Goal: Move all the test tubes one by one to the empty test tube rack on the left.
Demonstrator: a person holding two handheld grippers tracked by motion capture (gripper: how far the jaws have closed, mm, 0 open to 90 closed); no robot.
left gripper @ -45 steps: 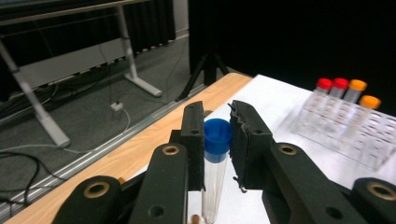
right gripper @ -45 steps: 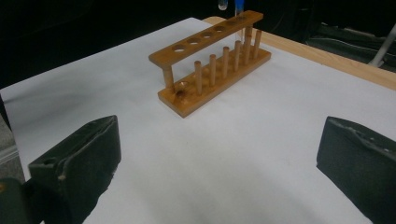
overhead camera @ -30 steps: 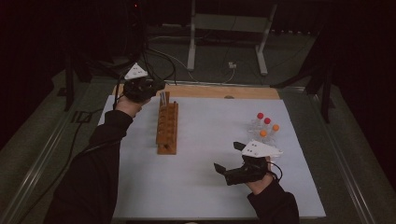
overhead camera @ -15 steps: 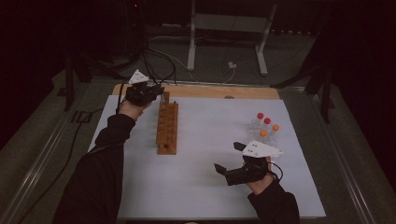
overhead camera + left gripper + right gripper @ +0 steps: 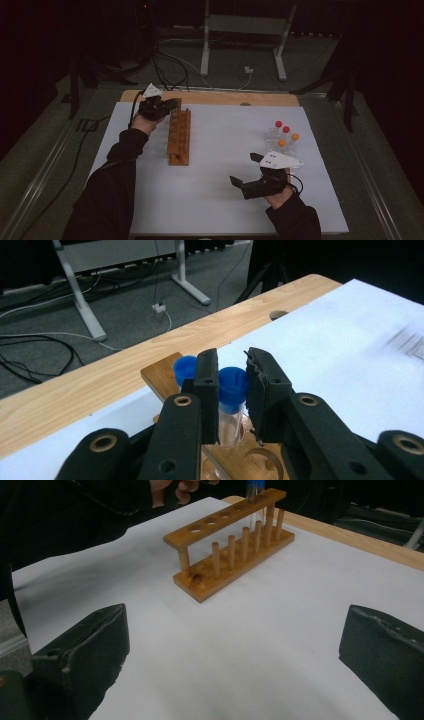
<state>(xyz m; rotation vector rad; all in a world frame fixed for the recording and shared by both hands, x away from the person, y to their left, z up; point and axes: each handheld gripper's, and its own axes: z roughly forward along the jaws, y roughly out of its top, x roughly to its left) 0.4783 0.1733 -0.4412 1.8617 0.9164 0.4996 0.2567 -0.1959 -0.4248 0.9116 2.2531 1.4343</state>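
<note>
Fingers of the left gripper (image 5: 232,390) are clamped on a clear test tube with a blue cap (image 5: 231,400), pads pressing either side just at and below the cap, dead centre of the left gripper view. The tube stands upright with its lower part down in a hole of the wooden test tube rack (image 5: 160,375), right at the rack's far end. A second blue-capped tube (image 5: 185,369) sits just behind it, partly hidden by the left pad.

Up in the high view, the left gripper (image 5: 167,106) sits at the upper left of the frame, over the far end of the wooden test tube rack (image 5: 179,137), which lies lengthwise on the white sheet (image 5: 225,150) covering the light wooden desk (image 5: 215,97). Right of centre, a cluster of clear tubes with red and orange caps (image 5: 284,136) stands upright, well apart from the rack.

Lower right of that view, the right gripper (image 5: 245,172) rests low over the sheet, fingers spread wide with nothing between them. In the right gripper view its two black pads (image 5: 90,645) stand far apart at the bottom corners, bare white sheet (image 5: 240,645) between, and the rack (image 5: 232,547) sits beyond in the upper middle, the blue-capped tube (image 5: 255,490) at its far end near the top edge.
</note>
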